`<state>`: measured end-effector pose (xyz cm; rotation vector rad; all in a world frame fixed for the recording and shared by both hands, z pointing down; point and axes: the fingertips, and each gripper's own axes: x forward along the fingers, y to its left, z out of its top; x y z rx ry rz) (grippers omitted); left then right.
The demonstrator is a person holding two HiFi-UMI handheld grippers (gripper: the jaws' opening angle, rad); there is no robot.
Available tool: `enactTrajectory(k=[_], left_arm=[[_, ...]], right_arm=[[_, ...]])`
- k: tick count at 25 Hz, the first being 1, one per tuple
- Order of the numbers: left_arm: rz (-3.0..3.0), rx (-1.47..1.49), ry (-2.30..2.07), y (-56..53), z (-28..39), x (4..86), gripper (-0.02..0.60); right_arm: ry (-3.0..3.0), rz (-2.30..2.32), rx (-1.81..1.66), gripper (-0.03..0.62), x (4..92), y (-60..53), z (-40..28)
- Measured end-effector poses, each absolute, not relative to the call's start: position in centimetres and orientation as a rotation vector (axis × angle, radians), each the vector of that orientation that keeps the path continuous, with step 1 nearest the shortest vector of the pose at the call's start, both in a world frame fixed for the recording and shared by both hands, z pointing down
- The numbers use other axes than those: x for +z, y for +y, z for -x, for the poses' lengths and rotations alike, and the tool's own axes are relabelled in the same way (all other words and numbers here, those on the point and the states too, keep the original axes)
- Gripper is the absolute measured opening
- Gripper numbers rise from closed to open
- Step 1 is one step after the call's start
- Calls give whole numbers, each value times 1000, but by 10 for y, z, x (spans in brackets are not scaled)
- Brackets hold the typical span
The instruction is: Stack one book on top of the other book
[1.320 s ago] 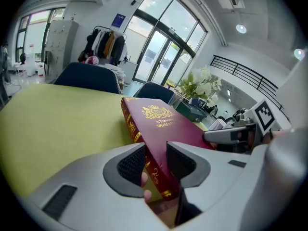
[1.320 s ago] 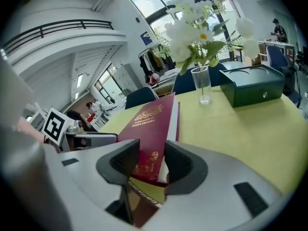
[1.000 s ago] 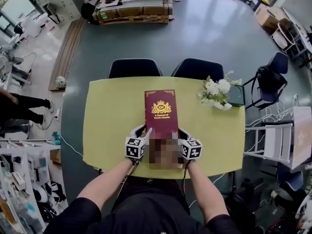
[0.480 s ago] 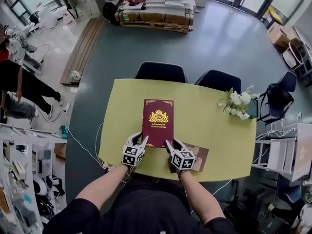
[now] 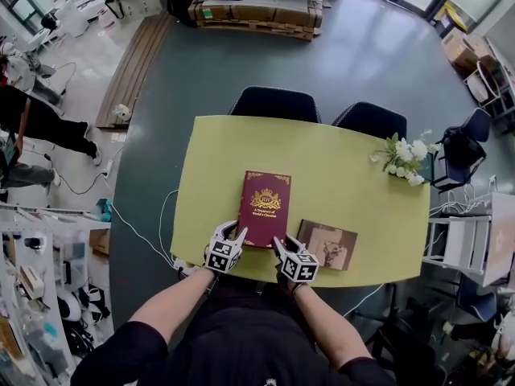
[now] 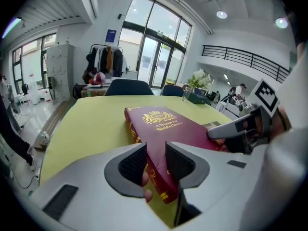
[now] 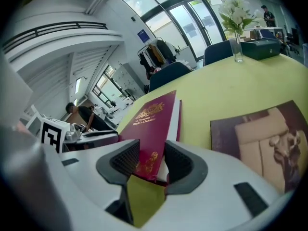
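Note:
A dark red book with gold print [image 5: 264, 207] sits left of centre at the table's near edge. My left gripper [image 5: 230, 232] has the book's near left corner [image 6: 161, 129] between its pads, and its jaws are closing. My right gripper [image 5: 286, 244] is shut on the near right corner [image 7: 149, 121]. A flat brown book [image 5: 326, 245] lies on the table just right of the red one, apart from it, and also shows in the right gripper view [image 7: 260, 138]. I cannot tell whether the red book touches the table.
The yellow-green table [image 5: 346, 159] carries a vase of white flowers [image 5: 405, 155] at its far right corner. Two dark chairs [image 5: 276, 103] stand behind it. Shelves and a standing person [image 5: 28, 123] are off to the left.
Both grippers carried the red book leftward and toward me. It covered the brown book a second ago; that book now lies uncovered to its right.

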<state>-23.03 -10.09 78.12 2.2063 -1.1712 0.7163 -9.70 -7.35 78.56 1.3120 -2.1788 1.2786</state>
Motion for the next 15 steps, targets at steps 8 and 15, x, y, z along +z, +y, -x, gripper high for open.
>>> enactTrajectory(k=[8, 15], left_arm=[[-2111, 733, -1110, -84, 233, 818, 126], [-2062, 766, -1122, -85, 234, 825, 126]], right_arm=[[-2067, -1268, 1288, 166, 827, -52, 98], [-2054, -1150, 1279, 174, 837, -54, 103]])
